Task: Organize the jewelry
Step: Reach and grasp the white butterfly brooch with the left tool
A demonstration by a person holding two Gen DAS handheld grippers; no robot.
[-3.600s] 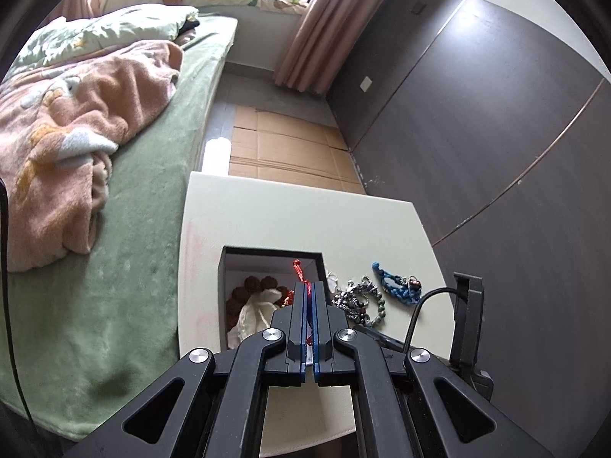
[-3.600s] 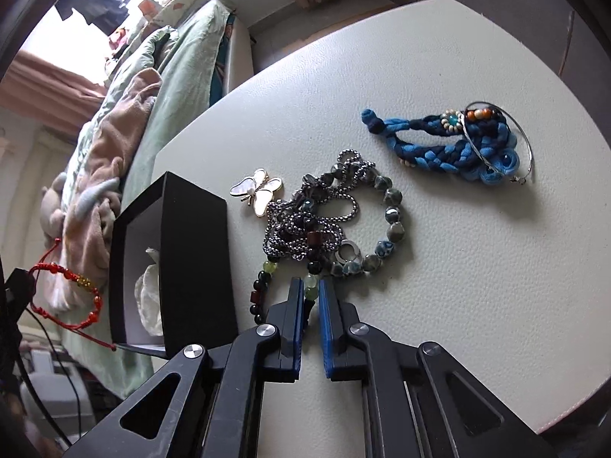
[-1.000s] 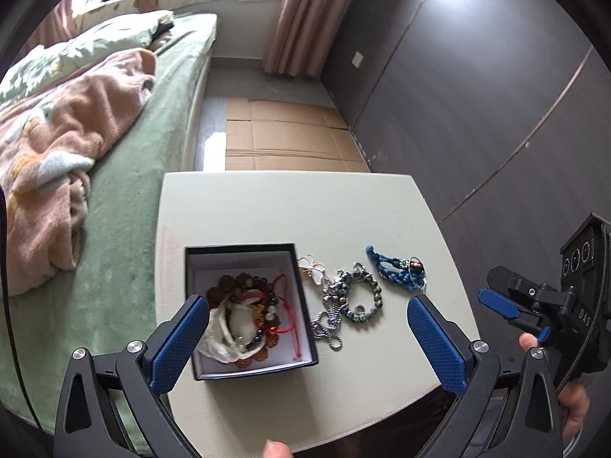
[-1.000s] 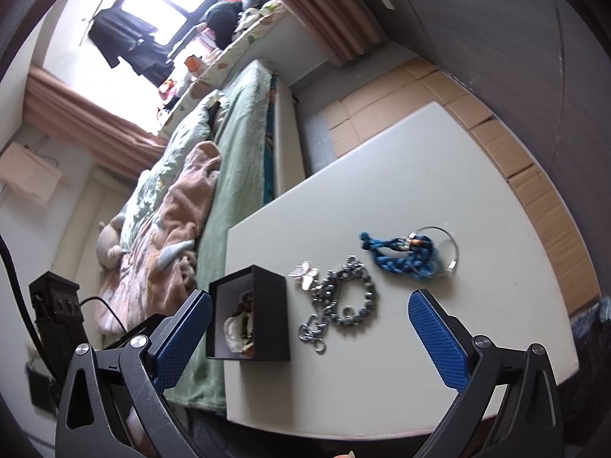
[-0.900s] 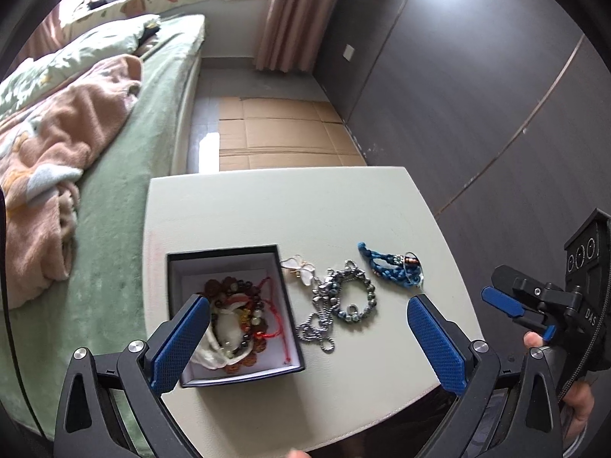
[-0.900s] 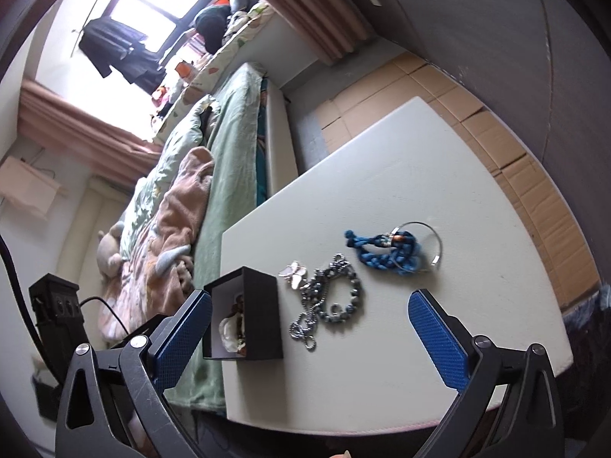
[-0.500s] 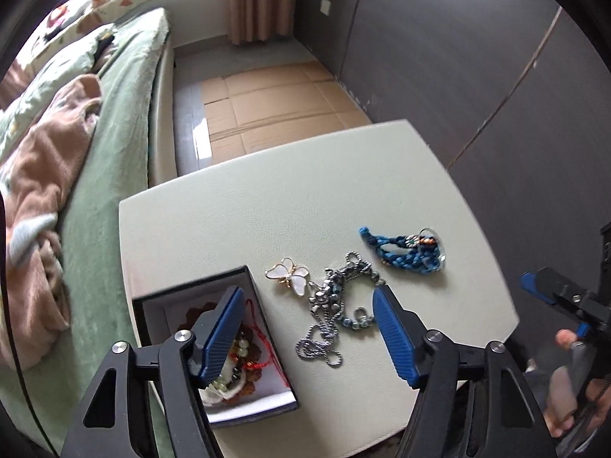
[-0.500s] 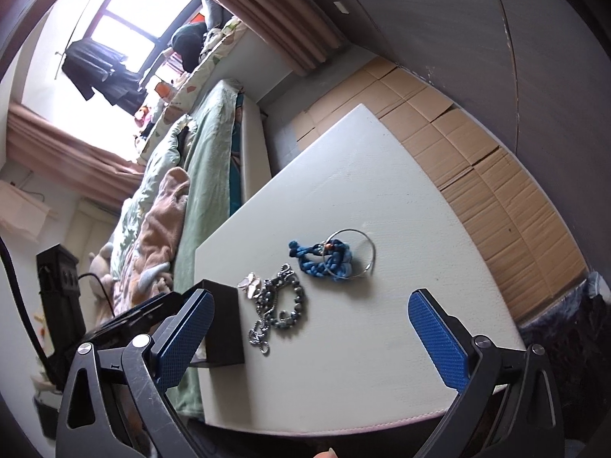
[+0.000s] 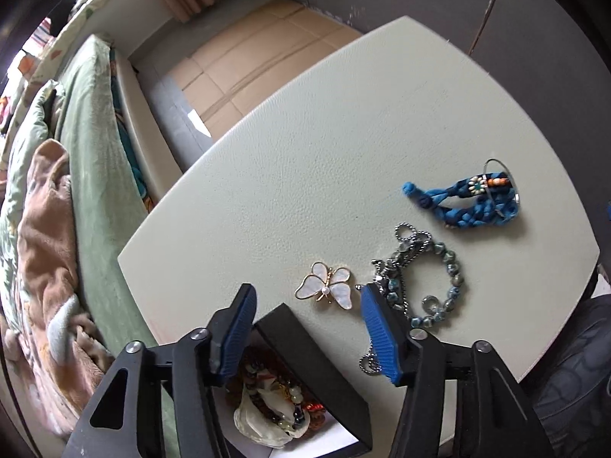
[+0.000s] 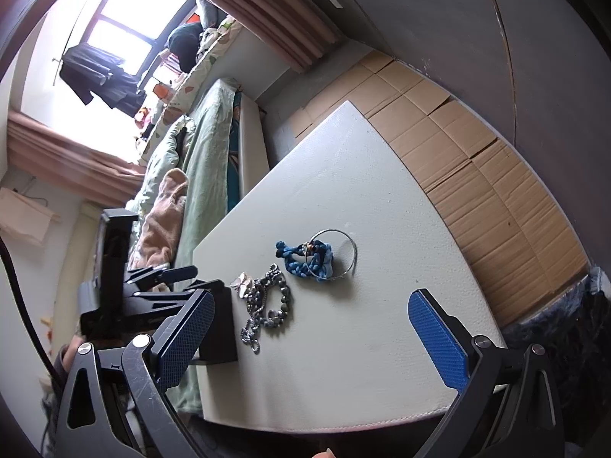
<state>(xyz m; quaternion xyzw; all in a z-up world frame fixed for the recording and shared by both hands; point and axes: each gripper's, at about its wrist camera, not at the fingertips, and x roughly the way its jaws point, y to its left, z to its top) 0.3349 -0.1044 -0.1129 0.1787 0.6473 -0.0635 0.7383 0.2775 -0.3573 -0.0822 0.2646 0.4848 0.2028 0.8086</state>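
My left gripper (image 9: 307, 328) is open and empty, low over the table, its jaws either side of a white butterfly brooch (image 9: 325, 289) just beyond them. A black jewelry box (image 9: 317, 378) lies under it, holding bead bracelets (image 9: 275, 400) and a red cord. A tangle of silver chain and a grey-bead bracelet (image 9: 424, 290) lies to the right, a blue braided bracelet with a wire bangle (image 9: 473, 198) farther right. My right gripper (image 10: 311, 330) is open and empty, held high above the table's near edge; the left gripper (image 10: 168, 286) shows in its view beside the box (image 10: 219, 328).
The pale table (image 9: 343, 122) stands against a bed with a green cover (image 9: 91, 122) and a pink blanket (image 9: 42, 236). Flattened cardboard (image 10: 477, 160) covers the floor beyond it. A dark wall (image 10: 458, 19) runs along the right.
My left gripper has let the red cord bracelet go into the box, opened, then narrowed and dropped toward the butterfly brooch. My right gripper has opened wide and drawn back from the bead tangle.
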